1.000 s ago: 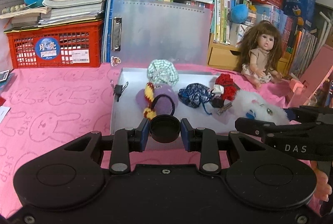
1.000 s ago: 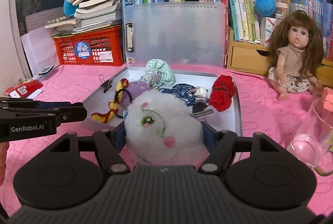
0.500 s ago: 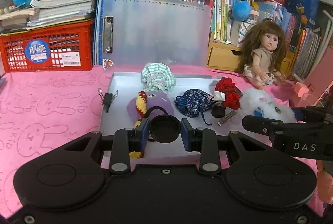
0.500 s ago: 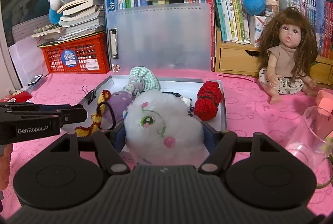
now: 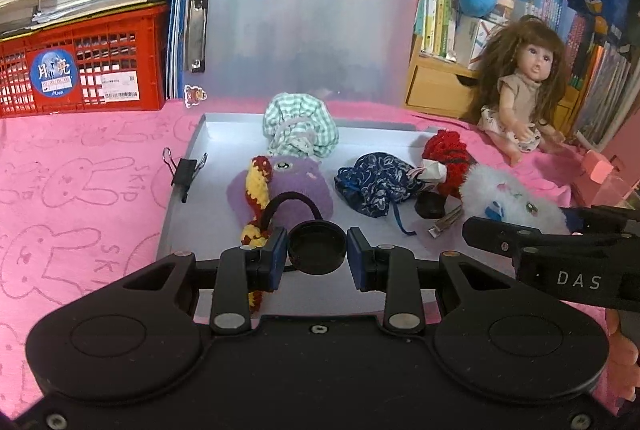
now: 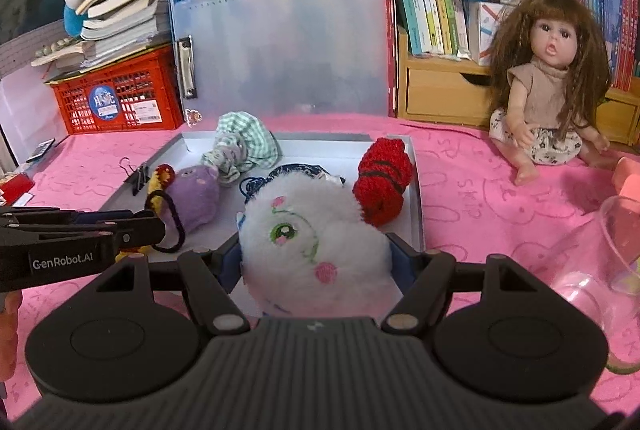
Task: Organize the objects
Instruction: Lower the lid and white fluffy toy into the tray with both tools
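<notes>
We're mid-delivery w/ 2 items, both headed for the grey tray (image 5: pixel 180 226) on the pink cloth. Our left gripper (image 5: pixel 318 256) has its jaws clamped on a small black round cap (image 5: pixel 317 248), held over the tray's near edge, just in front of the purple plush (image 5: pixel 298 190) w/ its yellow-red crochet strip and black hair tie (image 5: pixel 290 202). Our right gripper (image 6: pixel 316 258) has its jaws set wide but pressed into a fluffy white plush (image 6: pixel 316 234) w/ an embroidered green eye; it hangs over the tray's near-right part, in front of the red crochet roll (image 6: pixel 382 182).

Already in the tray: green check pouch (image 5: pixel 300 130) at the back, navy floral pouch (image 5: pixel 376 182) mid, another small black round piece and a hair clip (image 5: pixel 444 222) near the right side. A binder clip (image 5: pixel 184 170) sits on the left rim.

Step in hand, as we read it: carry, not yet release. Neither item looks to be touching the tray floor, tho depth is hard to judge.

Next move prob calls for:
- cap: lower to bare floor front-left; avoid snagging the hair tie.
- plush: free space is tight, so set it at front-right, clear of the clip & roll, then let go.
- keep the 2 grippers from bumping, they're close side by side.

The glass cup (image 6: pixel 600 270) sits near our right side; mind it on the way out.
</notes>
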Motion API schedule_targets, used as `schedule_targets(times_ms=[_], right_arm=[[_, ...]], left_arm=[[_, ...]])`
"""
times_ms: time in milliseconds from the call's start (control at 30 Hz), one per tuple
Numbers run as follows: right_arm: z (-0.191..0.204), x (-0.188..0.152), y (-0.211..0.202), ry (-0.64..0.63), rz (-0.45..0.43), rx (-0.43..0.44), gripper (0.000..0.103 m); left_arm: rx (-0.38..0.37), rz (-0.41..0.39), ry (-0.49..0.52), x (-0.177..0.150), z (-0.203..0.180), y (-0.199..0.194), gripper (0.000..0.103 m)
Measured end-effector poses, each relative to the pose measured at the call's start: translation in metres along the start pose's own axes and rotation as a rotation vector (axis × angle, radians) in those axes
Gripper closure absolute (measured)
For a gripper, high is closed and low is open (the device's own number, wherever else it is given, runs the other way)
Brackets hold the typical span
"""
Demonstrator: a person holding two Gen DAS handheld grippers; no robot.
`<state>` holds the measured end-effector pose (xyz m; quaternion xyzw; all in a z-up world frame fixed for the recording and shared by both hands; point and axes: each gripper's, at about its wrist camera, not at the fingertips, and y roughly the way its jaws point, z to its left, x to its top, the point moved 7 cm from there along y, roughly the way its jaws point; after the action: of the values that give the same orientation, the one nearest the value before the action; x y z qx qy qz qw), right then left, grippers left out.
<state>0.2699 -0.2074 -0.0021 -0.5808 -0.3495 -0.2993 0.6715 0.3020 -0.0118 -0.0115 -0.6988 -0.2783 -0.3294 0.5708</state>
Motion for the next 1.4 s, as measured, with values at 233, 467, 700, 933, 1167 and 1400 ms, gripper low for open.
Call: schedule_targets(times_ms=[233, 467, 700, 933, 1167, 1400], right_arm=[[-0.001, -0.004, 0.014, 0.010, 0.021, 0.003, 0.029], [-0.003, -0.006, 0.024, 0.013, 0.032, -0.006, 0.029], [-0.005, -0.008, 0.034, 0.016, 0.045, -0.012, 0.029], [-0.006, -0.011, 0.041, 0.019, 0.052, -0.012, 0.029], [-0.006, -0.012, 0.044, 0.018, 0.059, -0.010, 0.029], [-0.007, -0.015, 0.048, 0.021, 0.066, -0.012, 0.028]], left_arm=[[0.009, 0.011, 0.007, -0.002, -0.003, 0.013, 0.072], [0.018, 0.020, 0.009, -0.002, -0.005, 0.025, 0.072], [0.022, 0.029, 0.004, -0.002, -0.003, 0.035, 0.072], [0.022, 0.037, -0.007, -0.004, -0.001, 0.043, 0.072], [0.024, 0.047, -0.011, -0.007, -0.001, 0.049, 0.072], [0.030, 0.045, -0.002, -0.008, -0.002, 0.052, 0.072]])
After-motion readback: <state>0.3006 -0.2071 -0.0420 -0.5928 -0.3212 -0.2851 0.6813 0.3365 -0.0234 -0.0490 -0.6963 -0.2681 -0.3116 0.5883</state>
